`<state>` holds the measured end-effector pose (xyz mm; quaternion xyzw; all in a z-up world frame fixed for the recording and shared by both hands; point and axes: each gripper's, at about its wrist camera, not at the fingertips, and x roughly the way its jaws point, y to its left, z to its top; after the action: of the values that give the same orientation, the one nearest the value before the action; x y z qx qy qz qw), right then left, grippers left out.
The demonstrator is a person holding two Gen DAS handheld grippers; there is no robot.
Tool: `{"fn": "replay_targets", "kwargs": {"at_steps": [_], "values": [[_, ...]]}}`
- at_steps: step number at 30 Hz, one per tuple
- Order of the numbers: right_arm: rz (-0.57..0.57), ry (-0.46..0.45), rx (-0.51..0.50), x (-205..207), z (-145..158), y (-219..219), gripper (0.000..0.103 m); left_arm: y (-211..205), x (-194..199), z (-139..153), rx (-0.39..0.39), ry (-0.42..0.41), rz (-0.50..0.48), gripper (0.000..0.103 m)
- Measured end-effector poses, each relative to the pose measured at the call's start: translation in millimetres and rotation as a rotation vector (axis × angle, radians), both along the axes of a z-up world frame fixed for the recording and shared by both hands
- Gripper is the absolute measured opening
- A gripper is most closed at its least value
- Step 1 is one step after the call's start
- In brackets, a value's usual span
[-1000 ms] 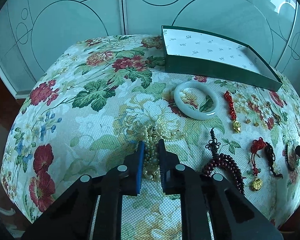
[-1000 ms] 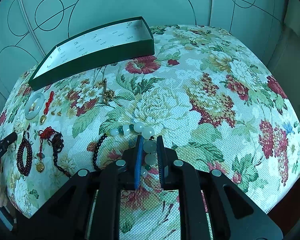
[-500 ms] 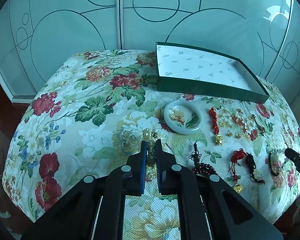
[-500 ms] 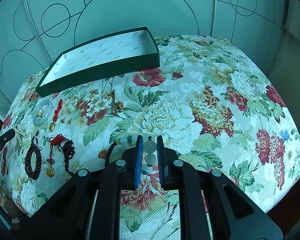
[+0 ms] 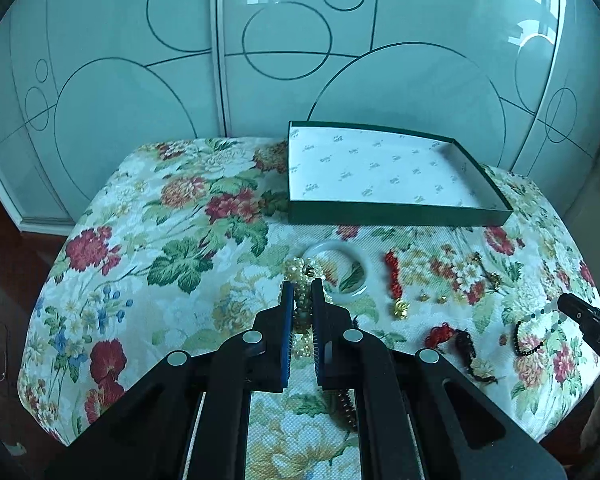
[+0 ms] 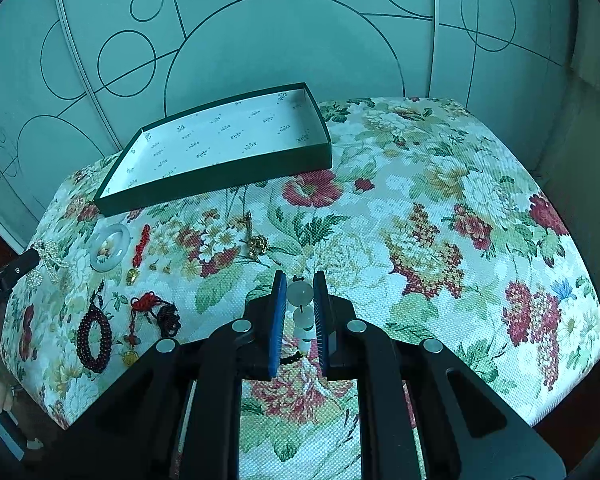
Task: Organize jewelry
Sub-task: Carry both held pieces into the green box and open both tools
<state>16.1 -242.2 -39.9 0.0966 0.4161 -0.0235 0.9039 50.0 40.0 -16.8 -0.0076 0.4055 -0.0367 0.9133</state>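
both claws raised since a moment ago; left gripper [image 5: 301, 292] pinching pearl strand [image 5: 303, 280], right gripper [image 6: 300, 284] pinching pale bead bracelet [image 6: 300, 294], both lifted off the floral cloth [image 6: 420, 184]; green box [image 6: 220, 168] next, still empty

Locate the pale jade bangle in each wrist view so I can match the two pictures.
Left wrist view: the jade bangle lies just above centre, partly behind the pearl strand in the left jaws.
Right wrist view: the bangle lies at the far left, below the box's near corner.
Shared landmark: the green box behind it.
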Motion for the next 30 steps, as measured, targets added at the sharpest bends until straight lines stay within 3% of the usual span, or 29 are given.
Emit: {"fn": "replay_targets", "kwargs": {"at_steps": [11, 20, 25, 30], "values": [[0.029, -0.106, 0.022, 25.3, 48.1, 6.5, 0.014, -22.0, 29.3, 26.0, -0.021, -0.057, -0.061, 0.008], [0.023, -0.213, 0.021, 95.7, 86.2, 6.4, 0.014, -30.1, 92.2, 36.4, -0.027, -0.099, -0.057, 0.009], [0.018, -0.194, 0.026, 145.8, 76.7, 7.4, 0.014, -35.9, 140.5, 24.6, -0.024, -0.084, -0.039, 0.009], [0.006, -0.110, 0.031, 188.9, 37.7, 3.6, 0.014, -39.1, 174.7, -6.7, -0.027, -0.030, -0.015, 0.009]]}}
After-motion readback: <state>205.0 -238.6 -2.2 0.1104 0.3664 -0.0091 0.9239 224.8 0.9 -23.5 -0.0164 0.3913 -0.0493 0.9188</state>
